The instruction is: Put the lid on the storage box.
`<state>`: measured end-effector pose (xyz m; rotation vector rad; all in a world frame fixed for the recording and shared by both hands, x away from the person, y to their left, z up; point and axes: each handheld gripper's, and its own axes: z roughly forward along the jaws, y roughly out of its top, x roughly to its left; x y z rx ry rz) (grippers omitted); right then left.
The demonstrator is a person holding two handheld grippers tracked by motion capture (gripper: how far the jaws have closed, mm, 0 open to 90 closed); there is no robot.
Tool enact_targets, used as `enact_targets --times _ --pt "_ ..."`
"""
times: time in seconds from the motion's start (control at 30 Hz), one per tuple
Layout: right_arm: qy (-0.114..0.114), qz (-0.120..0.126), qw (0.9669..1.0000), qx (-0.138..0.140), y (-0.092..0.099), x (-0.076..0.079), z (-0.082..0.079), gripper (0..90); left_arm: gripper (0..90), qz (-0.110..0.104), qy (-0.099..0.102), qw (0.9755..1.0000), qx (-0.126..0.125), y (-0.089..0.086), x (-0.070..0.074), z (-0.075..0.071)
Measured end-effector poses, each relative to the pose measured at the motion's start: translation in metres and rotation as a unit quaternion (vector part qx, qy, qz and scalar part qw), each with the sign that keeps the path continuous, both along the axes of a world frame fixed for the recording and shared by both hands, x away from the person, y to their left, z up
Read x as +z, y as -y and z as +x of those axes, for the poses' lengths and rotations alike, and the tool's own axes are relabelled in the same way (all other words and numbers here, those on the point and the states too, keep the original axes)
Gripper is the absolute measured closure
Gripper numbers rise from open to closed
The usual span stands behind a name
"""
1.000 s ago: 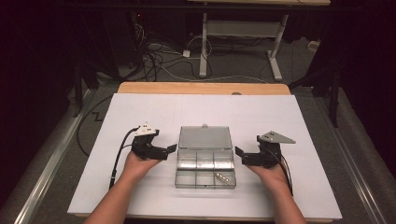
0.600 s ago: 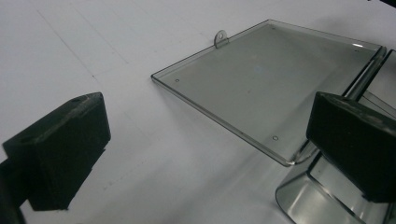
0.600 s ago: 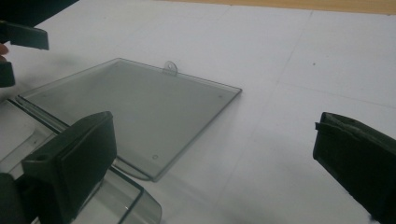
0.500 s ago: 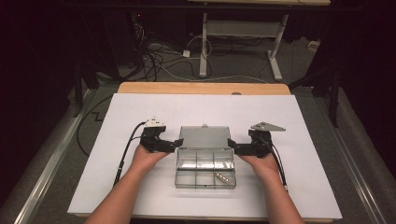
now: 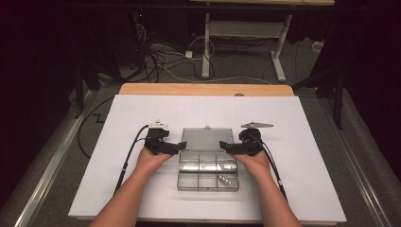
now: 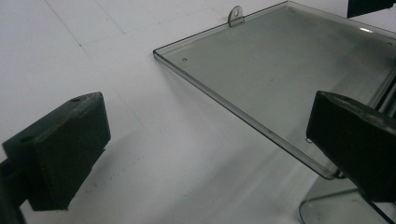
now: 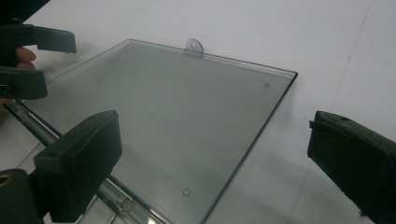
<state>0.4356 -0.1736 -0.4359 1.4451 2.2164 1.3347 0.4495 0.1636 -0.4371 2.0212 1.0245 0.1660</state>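
Observation:
A clear plastic compartment box [image 5: 189, 182] lies on the white table with its lid [image 5: 207, 139] swung open flat behind it. A small metal part [image 5: 227, 178] rests in a front right compartment. My left gripper [image 5: 182, 146] is open at the lid's left edge; the lid [image 6: 280, 70] edge runs between its jaws [image 6: 205, 154]. My right gripper [image 5: 223, 146] is open at the lid's right edge, and that lid [image 7: 177, 121] edge passes between its jaws [image 7: 215, 163]. Nothing is clamped by either gripper. The left gripper [image 7: 28, 60] also shows across the lid in the right gripper view.
The white table sheet [image 5: 302, 123] spreads wide around the box on every side. A wooden table edge [image 5: 203, 89] runs along the back. Cables [image 5: 127, 156] trail from each gripper toward the front. The lid's hanging tab [image 6: 236, 14] points away from me.
Both hands moved away from me and inward, from beside the box's tray up to the two side edges of the open lid. The box has not moved.

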Motion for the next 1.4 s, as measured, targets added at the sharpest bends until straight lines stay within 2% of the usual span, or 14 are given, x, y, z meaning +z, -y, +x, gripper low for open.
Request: enact_targets --times 0.33,0.67,0.97,1.23,1.4 --pt "-0.040 0.021 0.9990 0.007 -0.001 -0.009 0.003 8.9 0.0 -0.004 -0.003 1.0000 0.000 0.000 -0.001 0.000" --pt "-0.061 0.056 0.9963 0.024 -0.002 -0.012 0.004 17.1 0.0 -0.006 -0.002 1.0000 -0.004 0.000 -0.001 -0.001" --pt "-0.077 0.073 0.9939 0.030 -0.001 -0.012 0.005 23.4 0.0 -0.005 -0.001 1.0000 -0.005 0.000 0.000 -0.001" --pt "-0.072 0.077 0.9942 0.024 0.000 -0.010 0.004 28.7 0.0 -0.005 0.002 1.0000 -0.005 0.000 0.000 0.000" --pt "-0.049 0.065 0.9964 0.022 0.000 -0.007 0.002 32.7 0.0 -0.004 0.008 0.9999 -0.006 0.000 0.002 -0.001"
